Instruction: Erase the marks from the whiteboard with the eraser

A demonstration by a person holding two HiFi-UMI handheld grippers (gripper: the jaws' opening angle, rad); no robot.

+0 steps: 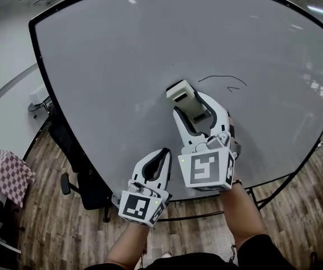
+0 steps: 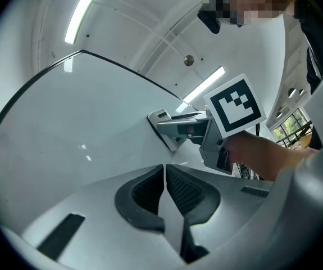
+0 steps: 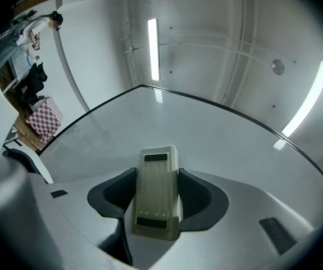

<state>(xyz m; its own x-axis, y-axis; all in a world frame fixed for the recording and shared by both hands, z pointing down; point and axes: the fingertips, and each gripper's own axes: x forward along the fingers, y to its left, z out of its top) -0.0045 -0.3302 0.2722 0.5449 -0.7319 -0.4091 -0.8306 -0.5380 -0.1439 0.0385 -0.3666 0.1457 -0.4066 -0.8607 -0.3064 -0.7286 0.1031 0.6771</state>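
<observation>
Fingers [image 3: 113, 194] of the right gripper [image 1: 195, 112] clamped on the cream plastic block eraser [image 1: 182, 94], set against the large pale-grey whiteboard [image 1: 110, 66] just left of the thin black pen marks [image 1: 223, 77]; left gripper [image 1: 162, 153] closed, empty; likely risk: tilted eraser riding on one edge, skipping strokes.

A wood-plank floor [image 1: 54, 229] fills the bottom of the head view. At its left stands a black office chair [image 1: 85, 187] on castors. Further left lies a pink-and-white checked cloth [image 1: 7, 176] (what it covers is hidden). The right gripper view shows a lit strip light [image 3: 153, 48] and a round ceiling fitting [image 3: 277, 67].
</observation>
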